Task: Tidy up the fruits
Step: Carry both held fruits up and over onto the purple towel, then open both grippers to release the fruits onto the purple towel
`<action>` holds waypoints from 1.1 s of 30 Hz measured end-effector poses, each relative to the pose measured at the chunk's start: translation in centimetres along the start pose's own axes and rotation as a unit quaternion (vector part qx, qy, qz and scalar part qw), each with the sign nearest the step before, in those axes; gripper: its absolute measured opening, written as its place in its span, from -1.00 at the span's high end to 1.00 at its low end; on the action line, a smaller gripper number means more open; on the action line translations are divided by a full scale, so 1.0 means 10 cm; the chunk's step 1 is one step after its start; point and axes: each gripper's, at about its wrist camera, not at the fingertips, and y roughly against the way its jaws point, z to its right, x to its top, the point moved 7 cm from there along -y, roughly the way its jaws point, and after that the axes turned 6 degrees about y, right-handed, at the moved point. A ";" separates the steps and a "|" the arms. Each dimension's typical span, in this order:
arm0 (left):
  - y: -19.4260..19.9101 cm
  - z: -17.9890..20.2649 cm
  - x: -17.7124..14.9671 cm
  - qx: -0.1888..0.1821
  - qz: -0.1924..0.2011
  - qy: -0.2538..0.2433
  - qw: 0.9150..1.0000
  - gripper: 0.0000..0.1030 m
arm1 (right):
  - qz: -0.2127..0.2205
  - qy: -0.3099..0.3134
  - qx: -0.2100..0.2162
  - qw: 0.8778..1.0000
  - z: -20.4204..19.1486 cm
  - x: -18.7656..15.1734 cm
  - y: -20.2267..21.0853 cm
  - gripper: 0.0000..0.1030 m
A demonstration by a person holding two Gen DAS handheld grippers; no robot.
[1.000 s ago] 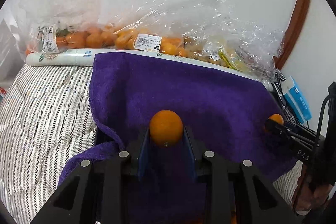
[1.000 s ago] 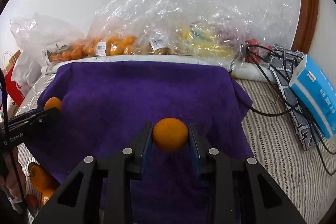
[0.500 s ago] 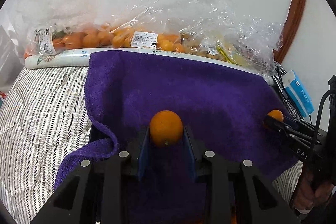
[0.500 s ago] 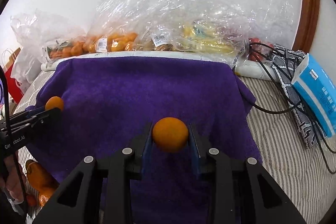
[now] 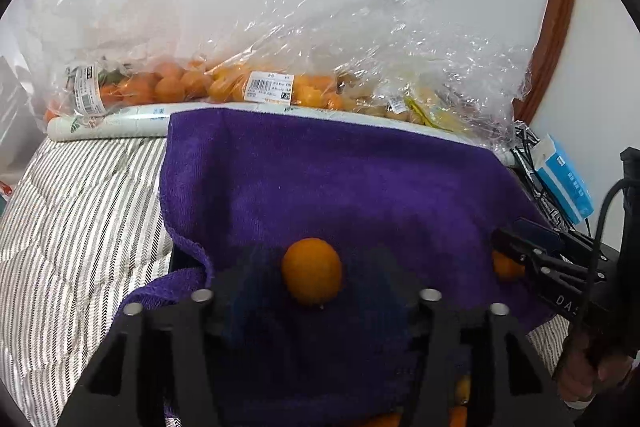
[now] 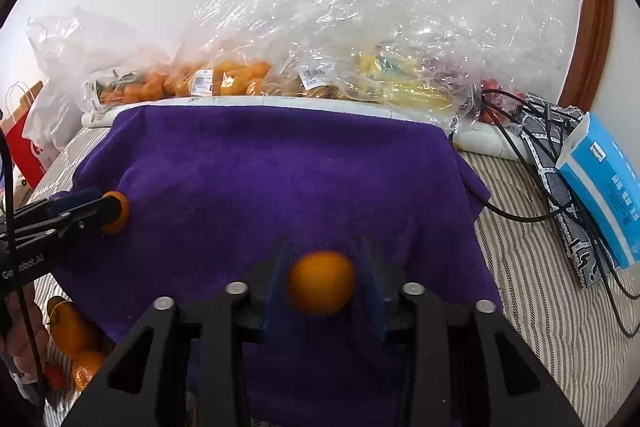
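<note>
Left gripper (image 5: 312,275) jaws opening, blurred; smooth round orange (image 5: 311,270) sits between them, pads clear of it, over the fuzzy purple towel (image 5: 340,179). Right gripper (image 6: 322,283) jaws also opening, a second orange (image 6: 322,283) blurred between the blue pads, contact unclear. Crinkly clear plastic bags (image 6: 360,39) of fruit behind; striped quilted bedding (image 5: 72,211); blue tissue pack (image 6: 600,183).

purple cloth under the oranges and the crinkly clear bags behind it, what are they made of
Purple cloth: seemingly terry or microfibre towelling, matte, with a fuzzy looped pile and soft folds at its edges.
Crinkly clear bags: thin plastic film, glossy, with sharp creases, glints, and fruit showing through.
</note>
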 end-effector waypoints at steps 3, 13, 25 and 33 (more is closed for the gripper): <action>0.03 0.02 0.00 -0.001 0.005 -0.003 1.000 -0.11 | 0.001 -0.004 -0.001 1.000 0.01 0.00 0.02 0.00; 0.13 0.01 0.06 0.007 0.032 0.007 0.999 -0.13 | 0.026 -0.010 -0.017 0.999 -0.02 0.06 0.21 0.00; 0.34 0.11 0.10 0.006 0.067 -0.001 0.998 -0.12 | 0.031 -0.027 -0.072 0.997 -0.03 -0.08 0.67 0.00; 0.72 0.34 0.14 -0.044 0.055 -0.033 0.997 -0.13 | 0.029 -0.086 -0.053 0.994 0.00 -0.33 1.06 0.00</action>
